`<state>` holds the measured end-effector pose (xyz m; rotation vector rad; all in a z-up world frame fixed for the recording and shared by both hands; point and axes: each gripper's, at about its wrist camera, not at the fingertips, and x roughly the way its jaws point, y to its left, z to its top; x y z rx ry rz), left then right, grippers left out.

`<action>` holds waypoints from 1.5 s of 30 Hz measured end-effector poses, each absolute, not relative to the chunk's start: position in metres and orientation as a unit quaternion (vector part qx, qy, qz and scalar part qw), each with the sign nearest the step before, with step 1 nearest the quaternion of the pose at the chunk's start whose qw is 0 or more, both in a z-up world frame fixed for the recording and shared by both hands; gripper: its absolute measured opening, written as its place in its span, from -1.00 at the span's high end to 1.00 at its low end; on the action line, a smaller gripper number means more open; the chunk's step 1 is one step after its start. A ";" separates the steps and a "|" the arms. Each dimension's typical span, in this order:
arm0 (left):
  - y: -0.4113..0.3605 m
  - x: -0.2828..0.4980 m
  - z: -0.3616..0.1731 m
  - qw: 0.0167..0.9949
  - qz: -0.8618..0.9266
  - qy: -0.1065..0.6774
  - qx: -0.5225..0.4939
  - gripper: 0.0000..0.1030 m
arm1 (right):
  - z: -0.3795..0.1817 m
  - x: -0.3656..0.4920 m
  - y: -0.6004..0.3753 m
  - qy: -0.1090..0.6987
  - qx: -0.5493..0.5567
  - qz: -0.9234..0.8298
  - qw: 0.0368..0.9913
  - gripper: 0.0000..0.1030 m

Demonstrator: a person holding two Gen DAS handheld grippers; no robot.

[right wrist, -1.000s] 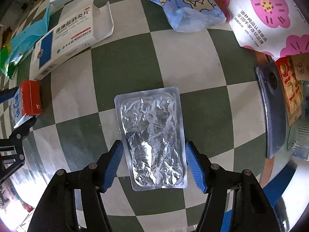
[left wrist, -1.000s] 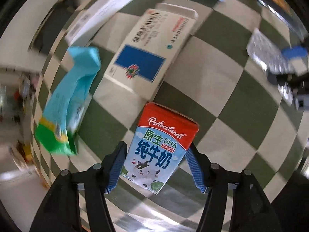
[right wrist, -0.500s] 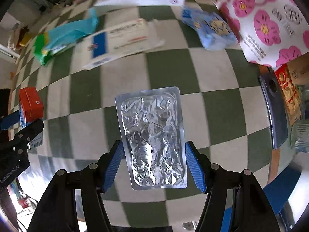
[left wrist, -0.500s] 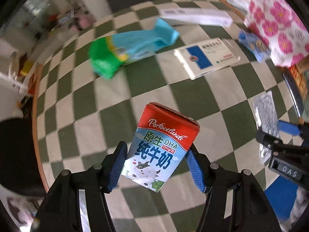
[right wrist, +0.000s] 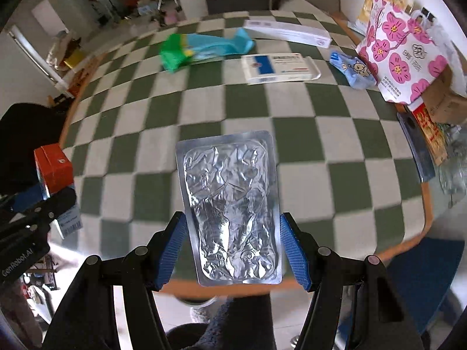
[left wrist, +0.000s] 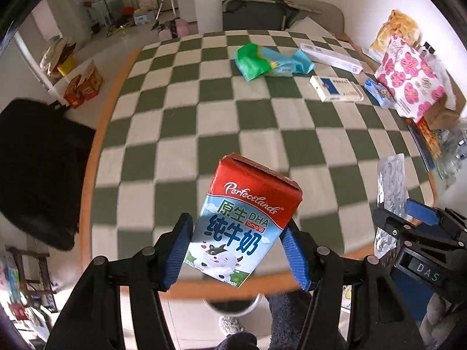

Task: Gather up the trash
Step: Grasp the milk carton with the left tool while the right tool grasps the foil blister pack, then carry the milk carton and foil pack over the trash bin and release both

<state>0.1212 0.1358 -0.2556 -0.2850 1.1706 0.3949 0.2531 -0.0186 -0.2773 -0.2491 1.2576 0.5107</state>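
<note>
Left hand-held gripper [left wrist: 238, 249] clamps boxy milk carton [left wrist: 246, 226]; right hand-held gripper [right wrist: 230, 248] clamps crinkled foil blister [right wrist: 232, 207].

Bright daylight, fisheye warp, motion-blurred edges

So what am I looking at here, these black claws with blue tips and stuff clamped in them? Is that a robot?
No robot: a person holds a two-finger gripper in each hand, and each carries a fisheye camera looking along its fingers, hence the bent pictures. One view is from the left gripper, shut on a red and blue milk carton. The other is from the right gripper, shut on a crumpled silver foil blister sheet. Both are lifted above a green and white checked table. Lying there: a green and blue plastic wrapper, a white and blue medicine box, a long white box and a pink-flowered bag.
</note>
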 end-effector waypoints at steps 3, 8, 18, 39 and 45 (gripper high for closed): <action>0.136 0.073 -0.259 0.801 0.178 0.551 -0.151 -0.11 | -0.269 0.203 -0.018 0.574 -0.111 0.240 0.775 -0.29; 0.131 0.008 -0.283 0.781 0.164 0.575 -0.182 -0.11 | -0.274 0.111 -0.027 0.589 -0.095 0.238 0.767 -0.29; 0.125 -0.055 -0.415 0.688 0.151 0.637 -0.314 -0.11 | -0.382 0.016 -0.056 0.674 -0.080 0.229 0.698 -0.29; 0.161 -0.068 -0.684 0.583 0.193 0.671 -0.416 -0.96 | -0.723 0.025 -0.039 0.775 -0.038 0.244 0.582 -0.31; 0.169 -0.084 -0.674 0.604 0.245 0.666 -0.362 -0.96 | -0.746 0.021 -0.029 0.772 -0.073 0.246 0.582 -0.99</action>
